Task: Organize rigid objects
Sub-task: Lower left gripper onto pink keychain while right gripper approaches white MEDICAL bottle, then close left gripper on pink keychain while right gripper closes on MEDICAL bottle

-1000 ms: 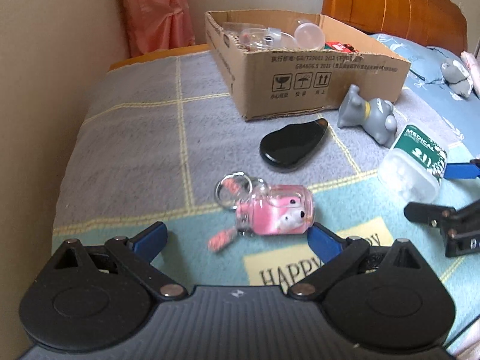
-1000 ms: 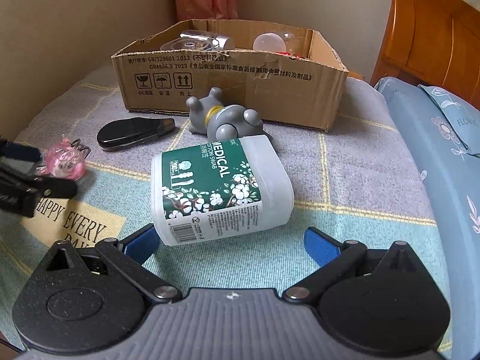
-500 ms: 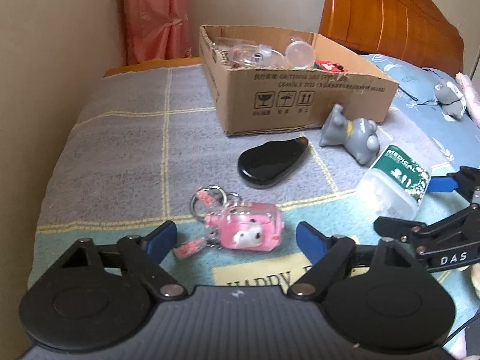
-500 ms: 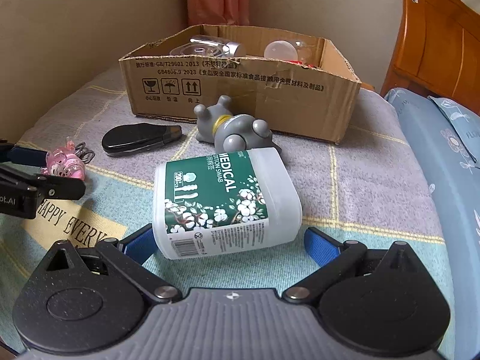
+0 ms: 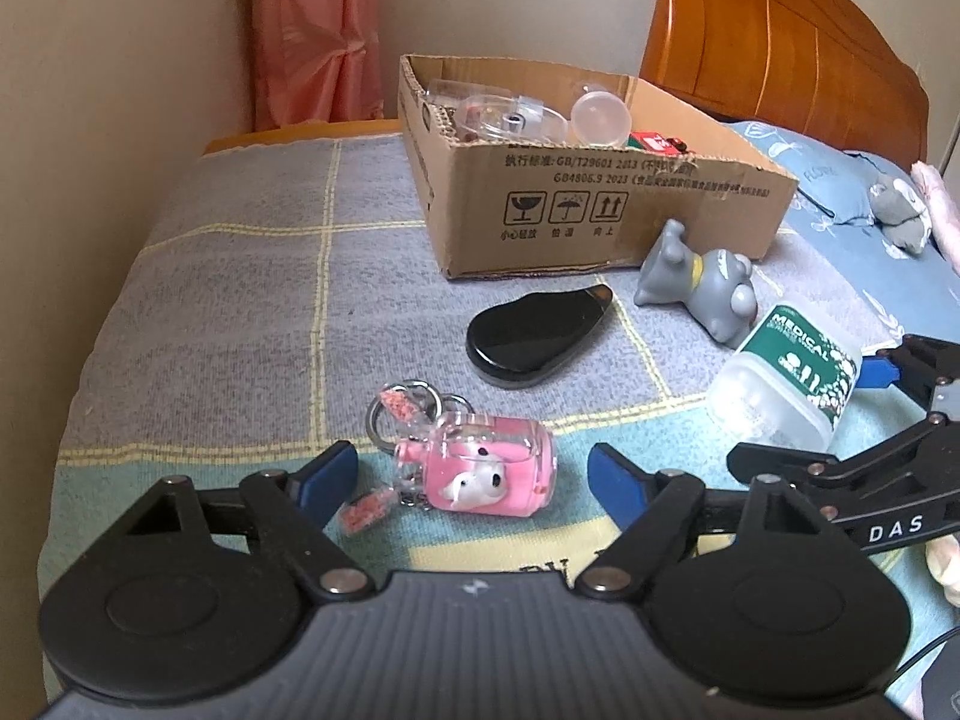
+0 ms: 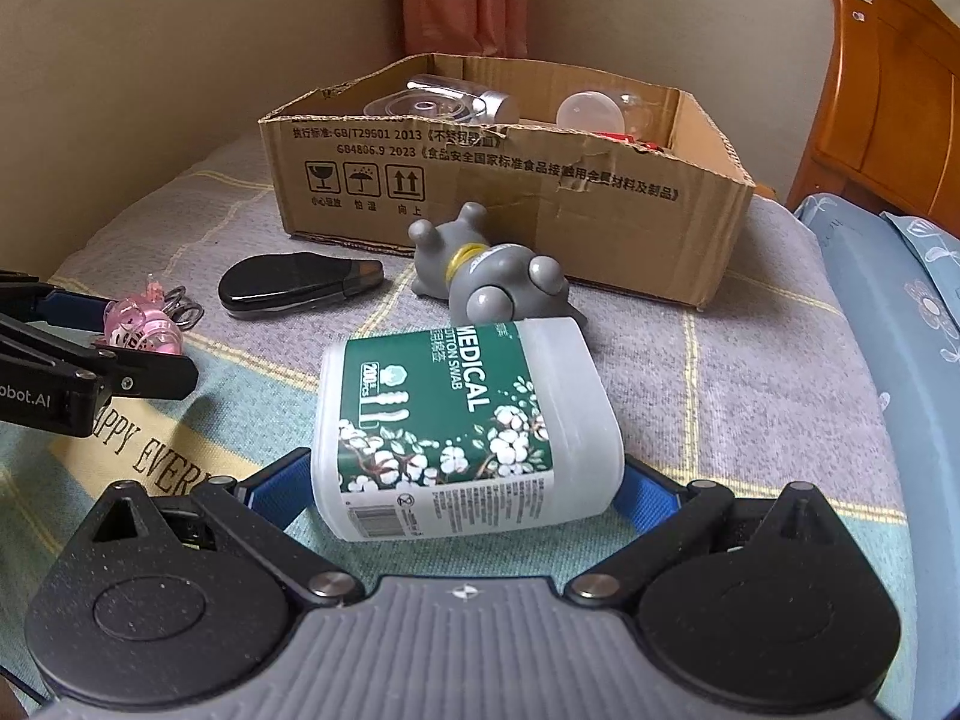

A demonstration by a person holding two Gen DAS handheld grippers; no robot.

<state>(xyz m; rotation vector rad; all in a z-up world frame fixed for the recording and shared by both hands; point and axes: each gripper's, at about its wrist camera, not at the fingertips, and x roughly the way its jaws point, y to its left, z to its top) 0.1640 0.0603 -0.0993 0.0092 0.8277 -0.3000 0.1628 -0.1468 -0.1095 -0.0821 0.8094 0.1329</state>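
- Blue-padded fingers on both grippers, both spread wide over the bedspread (image 5: 240, 300).
- Left gripper (image 5: 471, 471): jaws wide apart, pink keychain charm (image 5: 489, 471) lying on the bed between the fingertips. Neither pad touches it; gap visible on both sides. Nothing gripped.
- Charm is on its side, metal rings (image 5: 399, 411) toward the far end, a small pink tag loose near the left finger.
- Right gripper (image 6: 462, 486): also wide open, straddling the near end of the cotton swab jar (image 6: 462, 432). The jar's bottom corners hide the pad tips, so I can't tell if they touch its sides. Jar rests on the bed, not lifted.
- Jar lies on its side, green "MEDICAL" label up, its far end right up against the grey toy figure (image 6: 498, 279).
- Grey toy lies tipped over just in front of the cardboard box (image 6: 510, 192).
- Black flat case (image 5: 537, 330) sits on the bedspread between the charm and the box, left of the toy, apart from both.
- Box is open-topped, holds clear plastic pieces and a round translucent ball (image 5: 600, 117).
- Wooden headboard (image 5: 780, 60) behind, blue pillow (image 6: 888, 312) to the right, pink curtain (image 5: 318, 30) in the corner.
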